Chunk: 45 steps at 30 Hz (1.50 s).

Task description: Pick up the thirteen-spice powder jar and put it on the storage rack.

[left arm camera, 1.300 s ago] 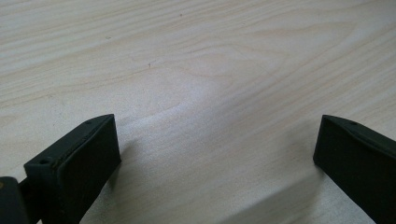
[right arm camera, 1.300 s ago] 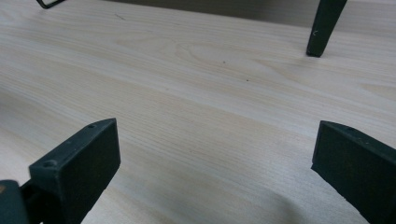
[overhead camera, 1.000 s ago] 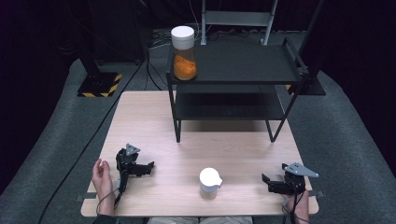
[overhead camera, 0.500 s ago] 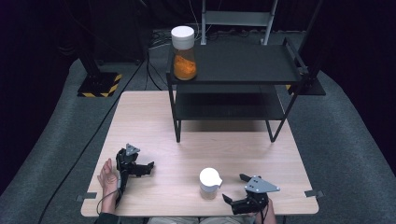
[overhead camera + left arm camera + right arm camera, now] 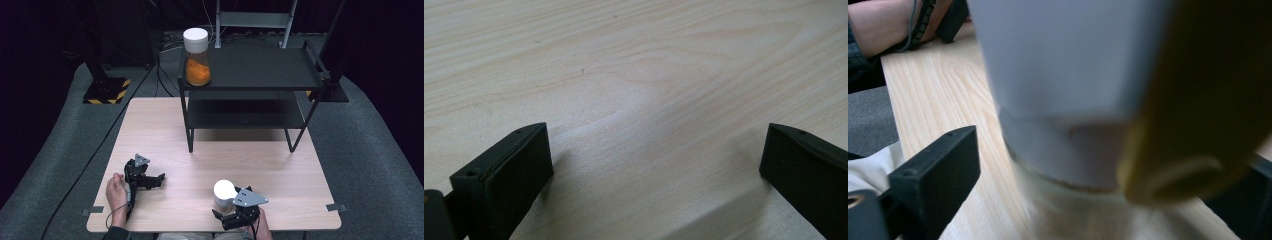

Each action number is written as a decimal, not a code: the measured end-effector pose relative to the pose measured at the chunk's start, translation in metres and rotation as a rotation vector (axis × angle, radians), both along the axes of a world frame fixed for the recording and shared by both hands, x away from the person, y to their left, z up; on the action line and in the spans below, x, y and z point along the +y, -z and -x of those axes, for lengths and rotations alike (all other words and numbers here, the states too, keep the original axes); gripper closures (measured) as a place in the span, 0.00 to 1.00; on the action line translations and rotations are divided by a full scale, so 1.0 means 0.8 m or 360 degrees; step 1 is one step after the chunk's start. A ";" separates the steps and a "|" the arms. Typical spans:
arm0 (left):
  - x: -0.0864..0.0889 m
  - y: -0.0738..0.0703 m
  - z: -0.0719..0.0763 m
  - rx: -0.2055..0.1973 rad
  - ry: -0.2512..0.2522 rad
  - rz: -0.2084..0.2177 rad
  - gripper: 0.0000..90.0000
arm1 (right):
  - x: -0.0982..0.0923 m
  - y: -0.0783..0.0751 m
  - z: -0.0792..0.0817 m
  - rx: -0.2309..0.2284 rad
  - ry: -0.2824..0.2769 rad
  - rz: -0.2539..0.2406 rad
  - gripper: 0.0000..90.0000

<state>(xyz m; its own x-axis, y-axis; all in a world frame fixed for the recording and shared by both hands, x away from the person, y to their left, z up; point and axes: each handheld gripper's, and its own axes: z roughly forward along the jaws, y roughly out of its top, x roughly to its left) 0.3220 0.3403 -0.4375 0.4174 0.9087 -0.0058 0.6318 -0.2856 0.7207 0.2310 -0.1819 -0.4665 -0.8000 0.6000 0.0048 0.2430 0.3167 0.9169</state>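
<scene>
A small jar with a white lid [image 5: 224,191] stands near the table's front edge. My right gripper [image 5: 223,214] is right behind it, open, with its jaws on either side of the jar's lower part. In the right gripper view the jar [image 5: 1068,75] looms blurred and close between the jaws of the right gripper [image 5: 1098,167]; a blurred yellow-brown shape [image 5: 1198,100] covers its right side. My left gripper [image 5: 150,179] rests at the front left, open. In the left gripper view the left gripper [image 5: 654,150] has bare wood between its jaws.
A black two-level shelf [image 5: 260,87] stands at the back of the wooden table [image 5: 280,170]. A tall jar with a white lid and orange contents [image 5: 196,60] sits on the shelf's top left corner. The person's left hand [image 5: 116,192] holds the left gripper.
My right gripper has moved left along the front edge, from the right corner up to the small white-lidded jar. The left gripper has stayed in place.
</scene>
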 end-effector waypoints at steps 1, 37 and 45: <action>0.000 0.000 0.000 0.0000 0.0000 0.0000 0.00 | 0.000 0.001 0.000 -0.0004 0.0009 -0.0011 0.11; 0.000 0.000 0.000 0.0000 -0.0002 0.0000 0.00 | -0.024 -0.014 0.007 -0.0033 0.0154 -0.0085 0.33; 0.000 0.000 0.000 0.0000 -0.0002 0.0001 0.00 | -0.040 -0.029 0.008 -0.0071 0.0231 -0.0080 0.33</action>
